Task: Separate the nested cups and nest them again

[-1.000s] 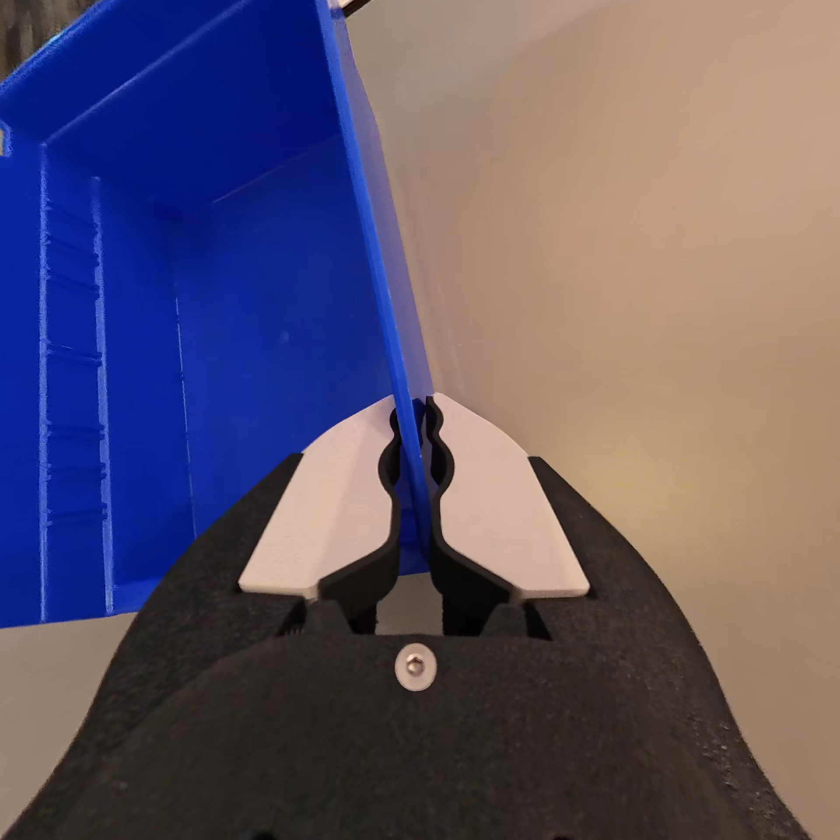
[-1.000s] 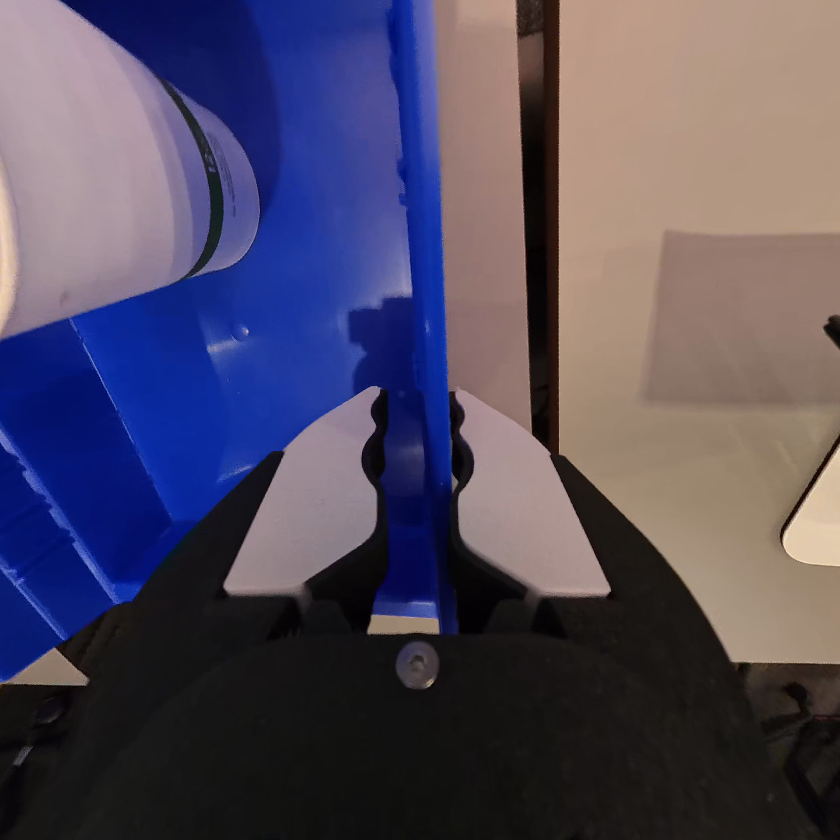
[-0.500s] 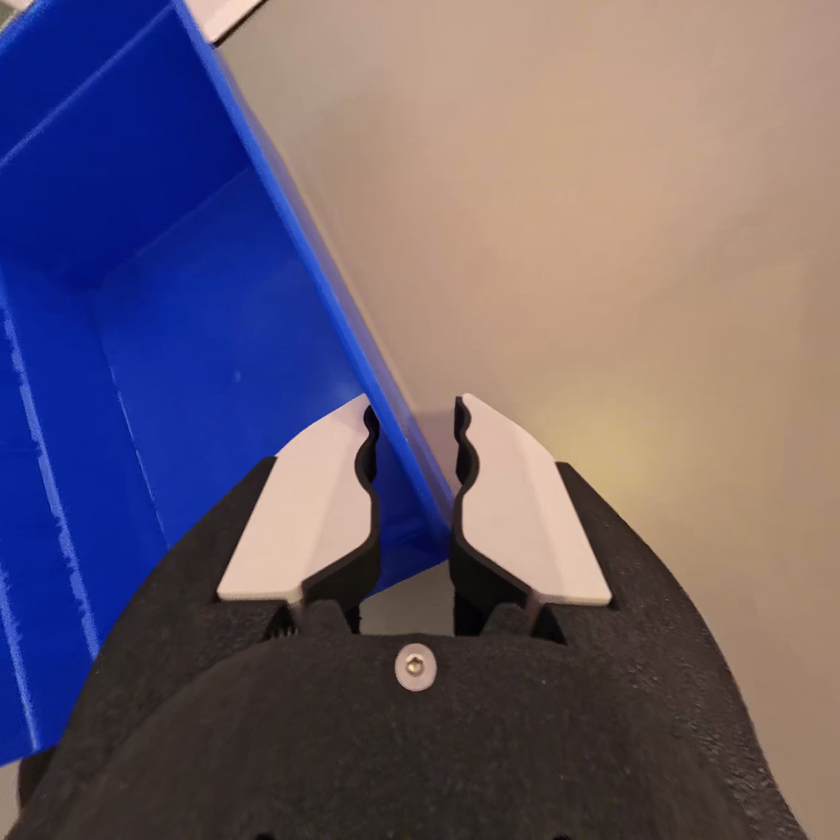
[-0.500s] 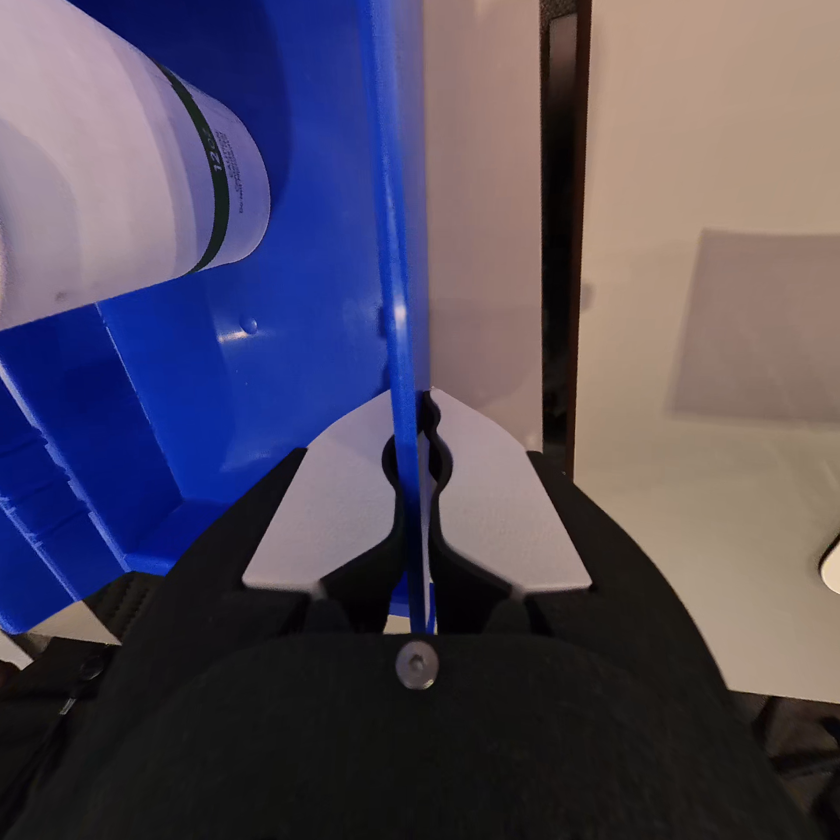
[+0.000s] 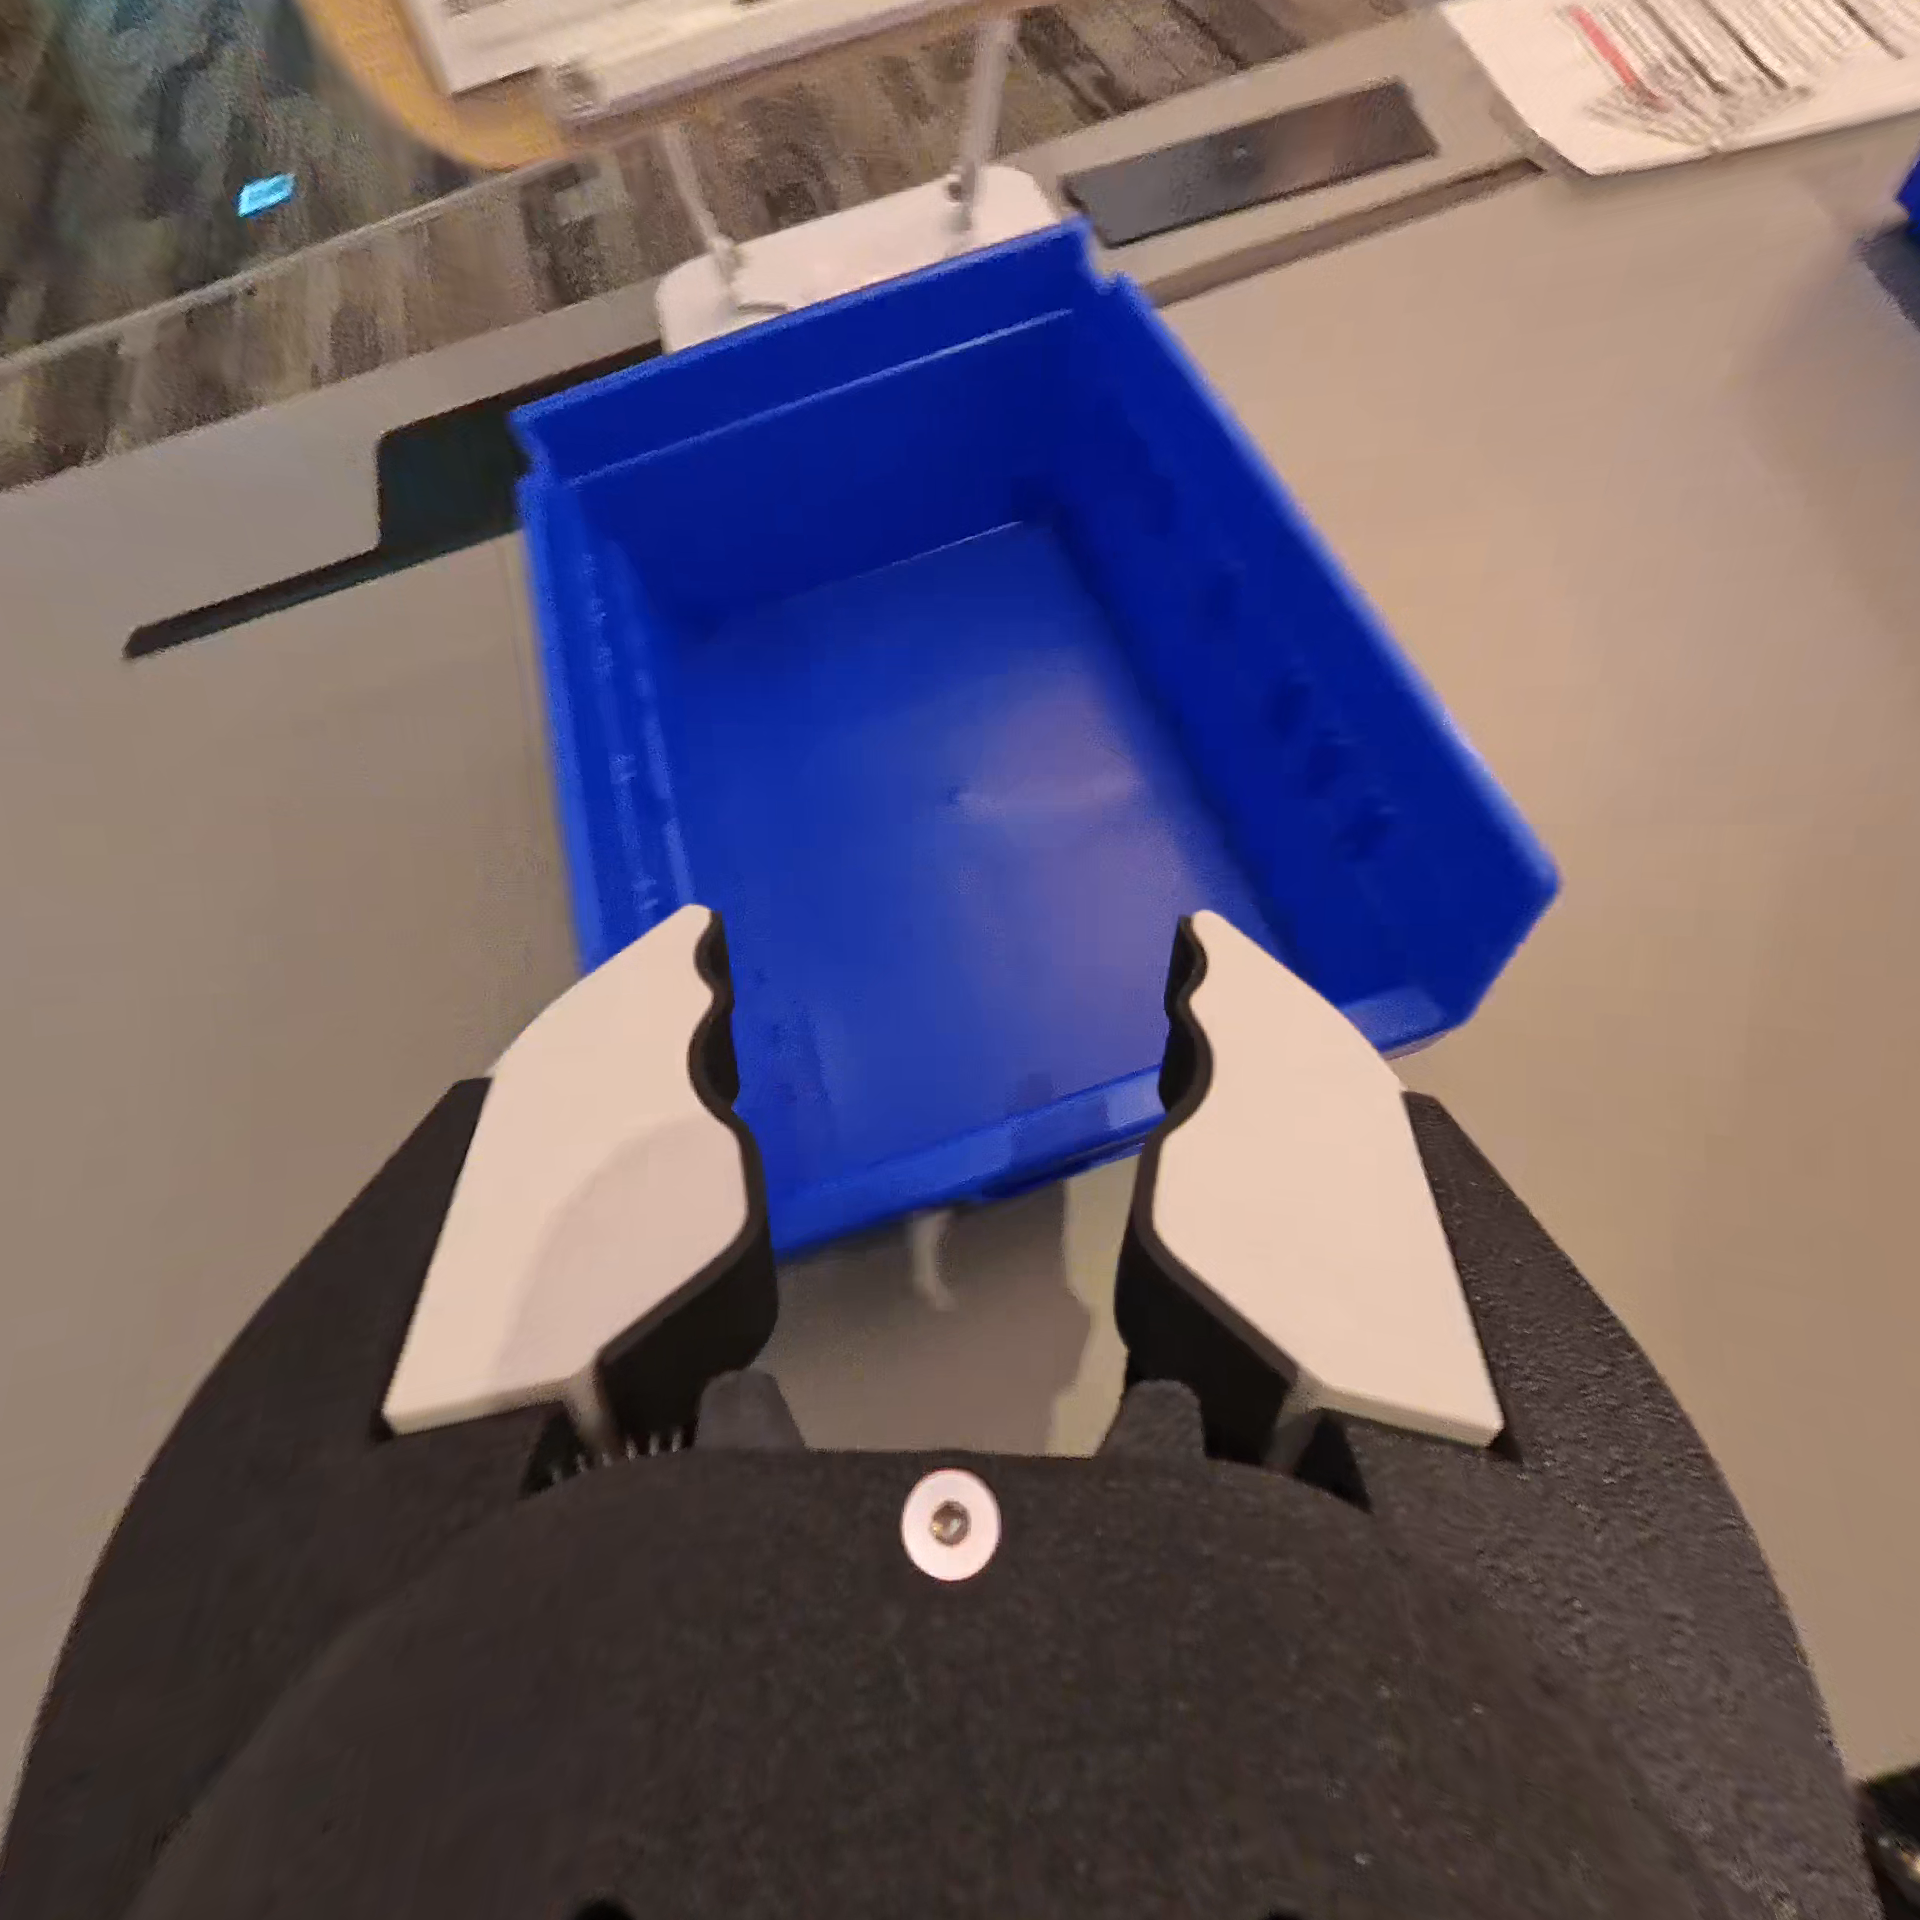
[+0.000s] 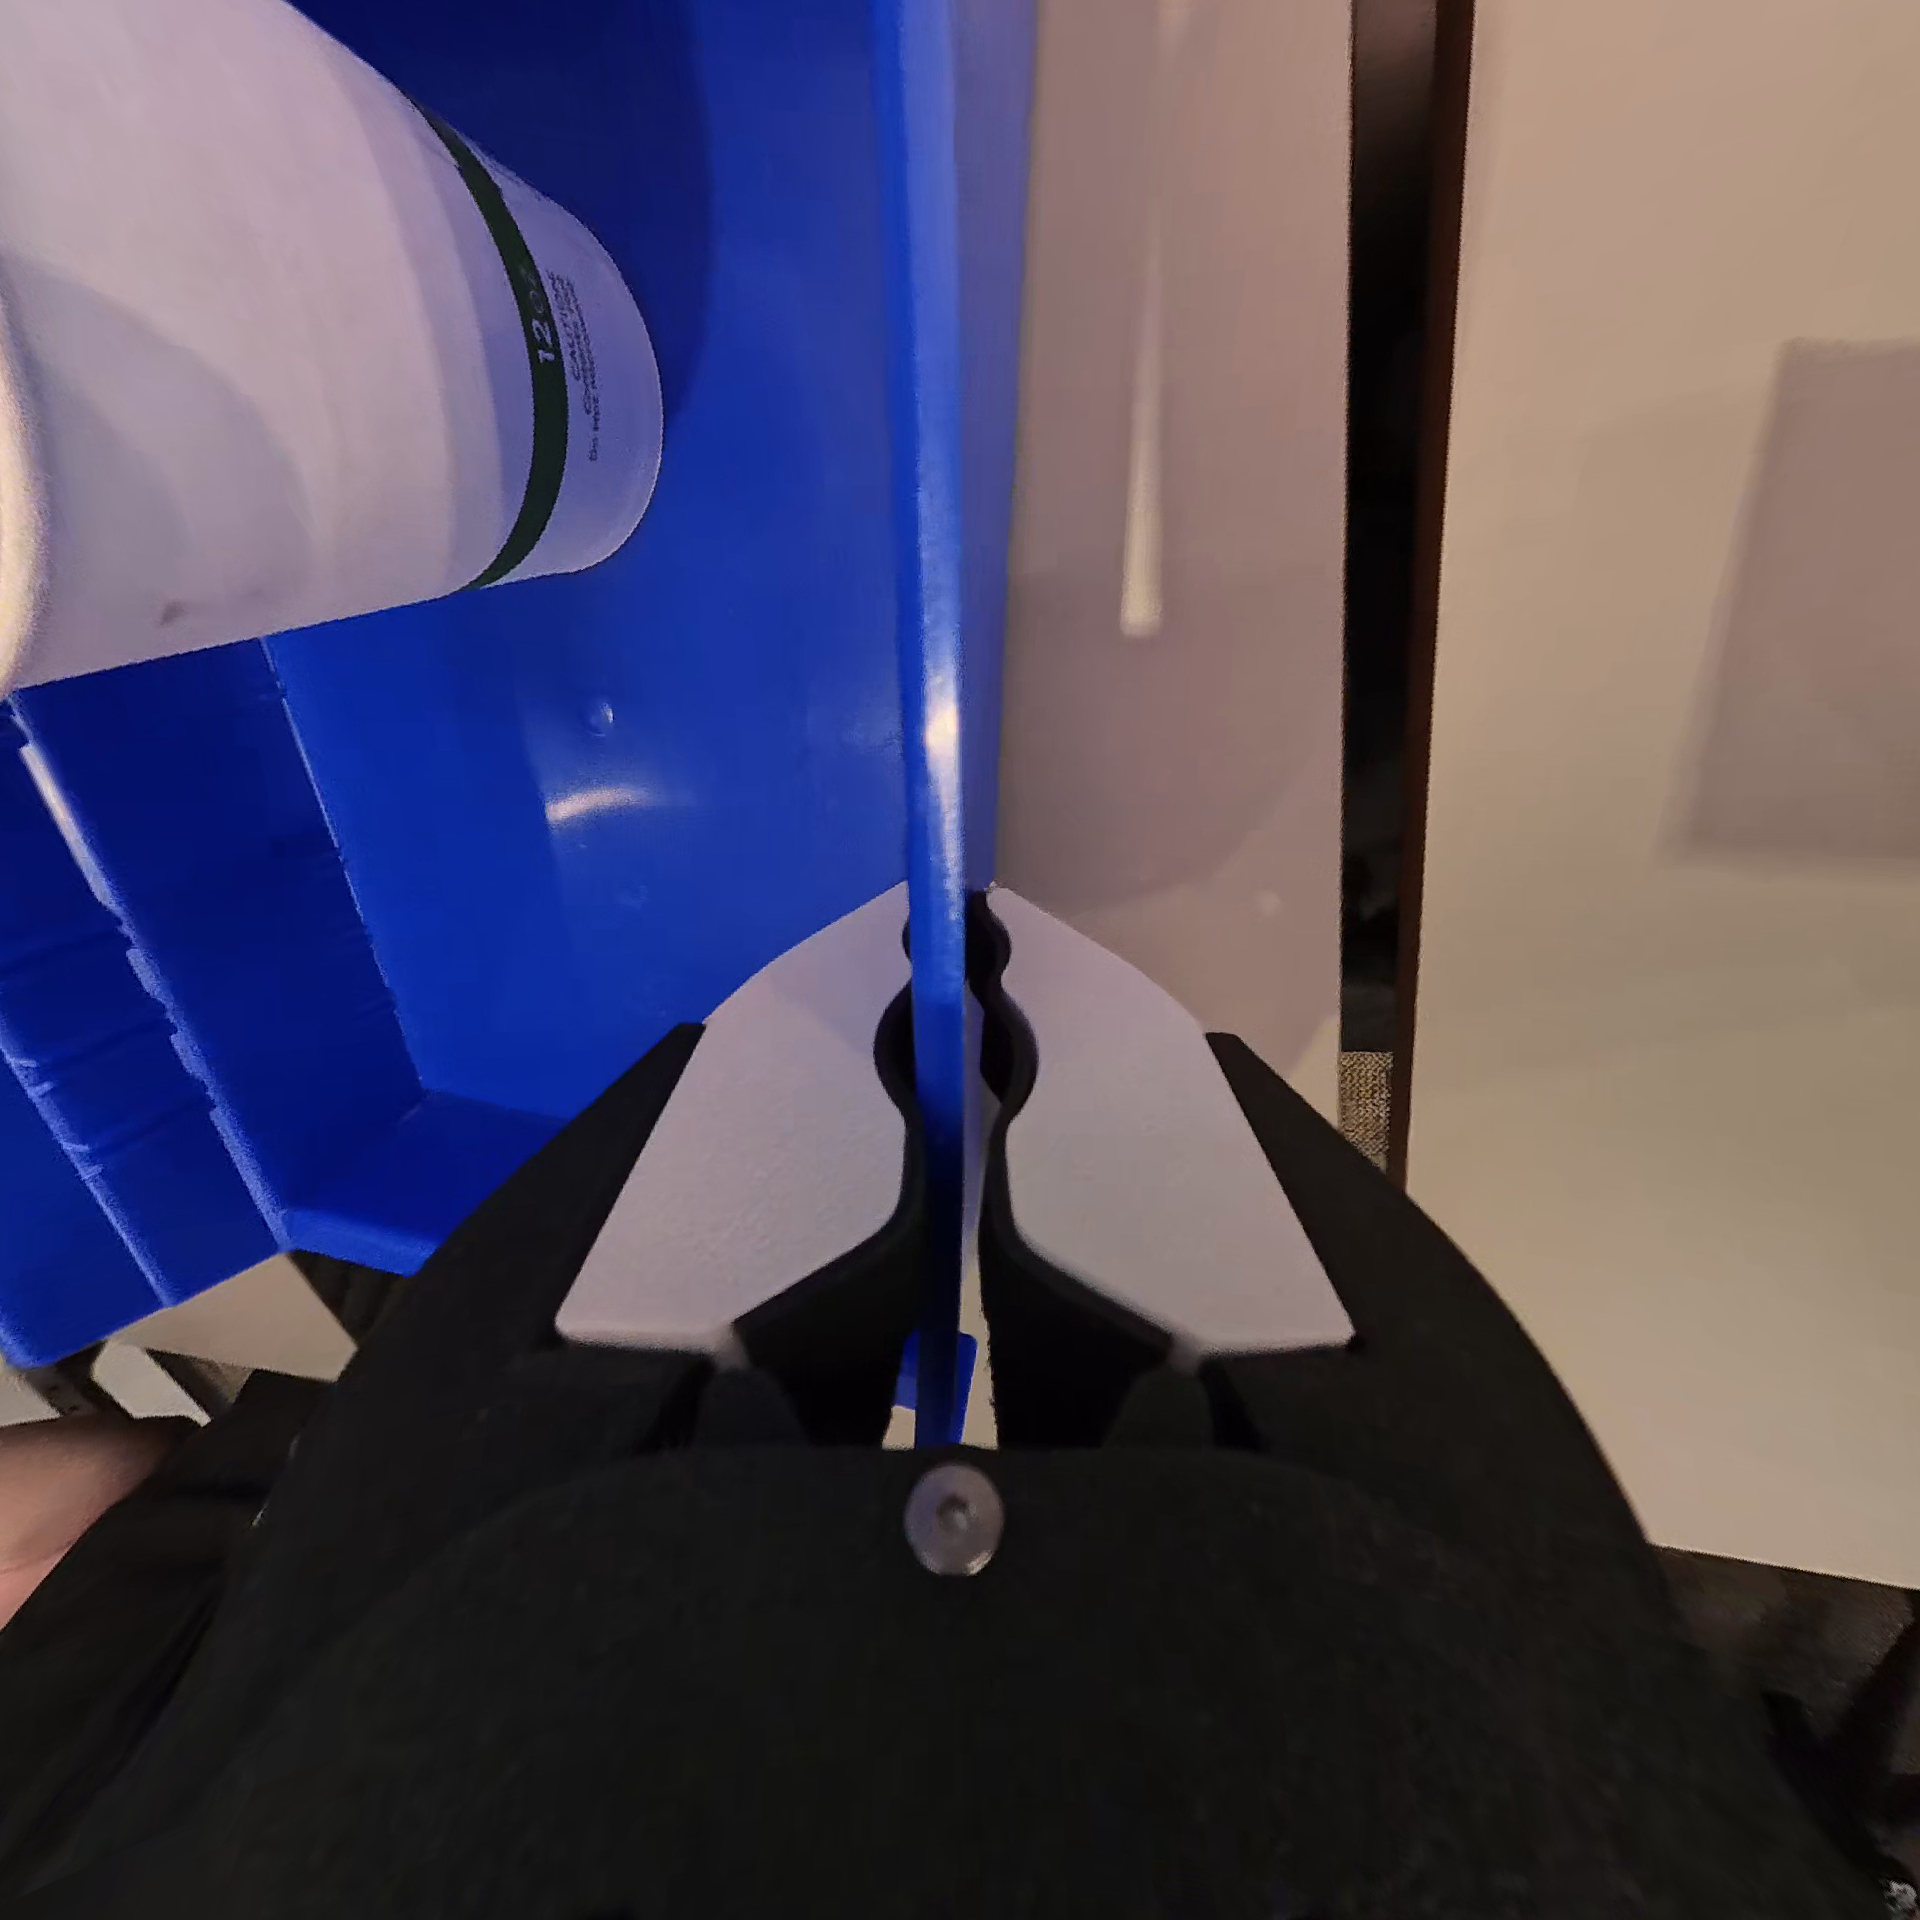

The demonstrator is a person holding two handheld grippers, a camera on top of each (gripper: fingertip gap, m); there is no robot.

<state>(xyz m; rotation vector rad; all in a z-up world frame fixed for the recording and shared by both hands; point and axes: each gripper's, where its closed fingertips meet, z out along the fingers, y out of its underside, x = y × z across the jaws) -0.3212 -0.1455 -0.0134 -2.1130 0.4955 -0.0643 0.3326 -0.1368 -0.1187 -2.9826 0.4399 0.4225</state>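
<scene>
Inside a blue bin (image 6: 644, 831), at the upper left of the right wrist view, lies a white paper cup (image 6: 312, 343) on its side. Just beside it, the right gripper (image 6: 940, 935) has its jaws clamped on the bin's thin wall. Over another blue bin (image 5: 935, 727) on the grey table (image 5: 260, 831), the left gripper (image 5: 951, 935) hovers with jaws spread wide, holding nothing.

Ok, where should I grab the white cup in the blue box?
Probably its narrow end, near the green band. The cup lies on its side in the box, so reach in through the open top and pinch across the round sides. The right gripper is shut on the box wall; the open left gripper is free.
</scene>
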